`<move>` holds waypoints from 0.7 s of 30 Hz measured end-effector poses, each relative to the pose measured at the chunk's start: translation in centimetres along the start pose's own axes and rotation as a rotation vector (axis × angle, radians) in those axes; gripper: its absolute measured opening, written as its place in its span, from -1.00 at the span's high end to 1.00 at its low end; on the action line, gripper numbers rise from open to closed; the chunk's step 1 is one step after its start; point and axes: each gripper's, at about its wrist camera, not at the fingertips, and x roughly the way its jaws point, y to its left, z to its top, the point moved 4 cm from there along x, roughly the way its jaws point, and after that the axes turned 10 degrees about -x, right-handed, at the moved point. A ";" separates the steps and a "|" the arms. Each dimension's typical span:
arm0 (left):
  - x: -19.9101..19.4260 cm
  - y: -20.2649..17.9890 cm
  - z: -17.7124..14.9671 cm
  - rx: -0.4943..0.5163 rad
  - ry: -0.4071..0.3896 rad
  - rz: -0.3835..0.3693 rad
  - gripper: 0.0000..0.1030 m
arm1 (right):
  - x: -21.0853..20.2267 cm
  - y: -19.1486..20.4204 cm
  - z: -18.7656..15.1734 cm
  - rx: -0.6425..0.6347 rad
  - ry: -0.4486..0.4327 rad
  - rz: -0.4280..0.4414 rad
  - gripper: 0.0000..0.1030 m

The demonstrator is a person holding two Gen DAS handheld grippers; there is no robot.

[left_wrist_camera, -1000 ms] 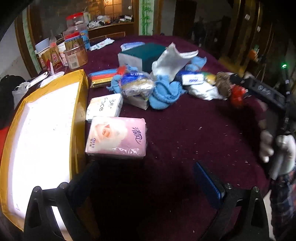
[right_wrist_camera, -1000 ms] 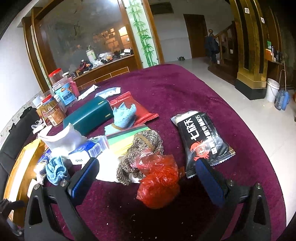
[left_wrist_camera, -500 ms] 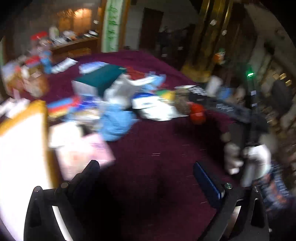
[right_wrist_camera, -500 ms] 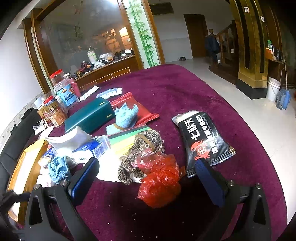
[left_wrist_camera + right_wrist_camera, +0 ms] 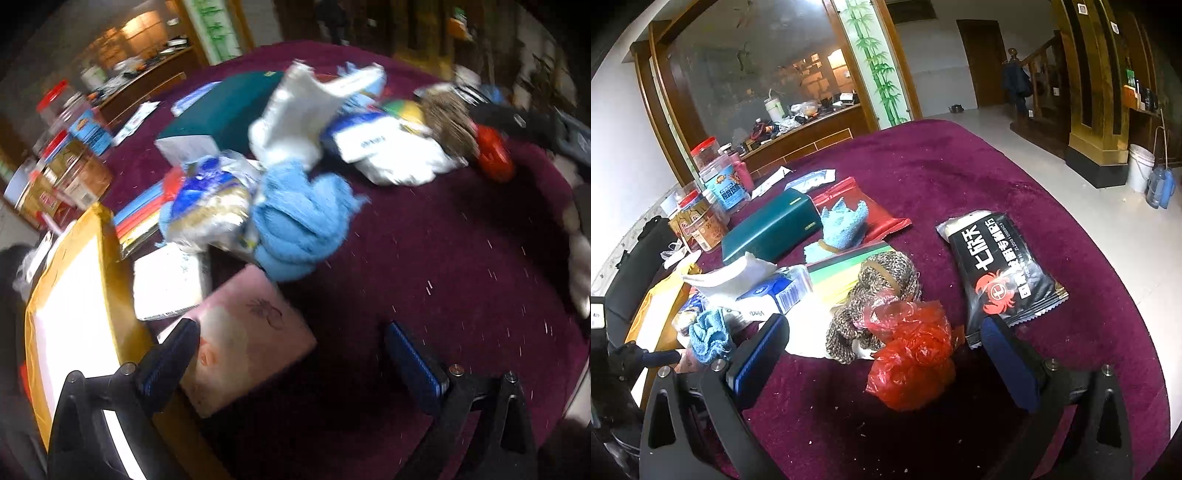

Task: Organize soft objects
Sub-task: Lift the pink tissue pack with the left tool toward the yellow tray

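Left wrist view, motion-blurred: left claw (image 5: 291,354) released, holding nothing, low over the maroon tabletop (image 5: 443,258). Its left finger (image 5: 166,365) overlaps the near corner of a pink tissue pack (image 5: 251,332); contact can't be judged. Only this view shows that pack, the white tissue pack (image 5: 168,284) touching it, and the yellow tray (image 5: 74,302) along the tabletop's left edge. Blue knitted cloth (image 5: 299,225) heaped just beyond the pink pack.

Right wrist view, sharp: right claw (image 5: 882,354) released, empty, hanging over a crumpled red plastic bag (image 5: 912,365), which lies between its fingers. Brown knitted piece (image 5: 879,288) touches the bag's far side. Seen clearly only here: black snack packet (image 5: 1001,273) to the right, teal box (image 5: 772,229), red packet (image 5: 864,206). The left claw's tip shows at the far left edge.
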 end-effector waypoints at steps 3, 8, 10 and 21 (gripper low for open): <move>-0.4 1.0 -1.4 0.021 0.035 0.006 -0.98 | 0.0 0.0 0.0 0.000 0.004 0.008 -1.00; -1.1 5.3 -3.2 -0.079 0.056 0.016 -0.93 | 0.1 0.2 -0.1 0.003 0.015 0.020 -1.00; -1.8 5.0 -3.2 -0.068 0.017 -0.008 -0.89 | 0.1 0.2 -0.1 0.001 0.019 0.021 -1.00; -0.7 1.3 -0.9 0.039 -0.026 0.003 -0.69 | 0.2 0.2 -0.2 0.004 0.021 0.019 -1.00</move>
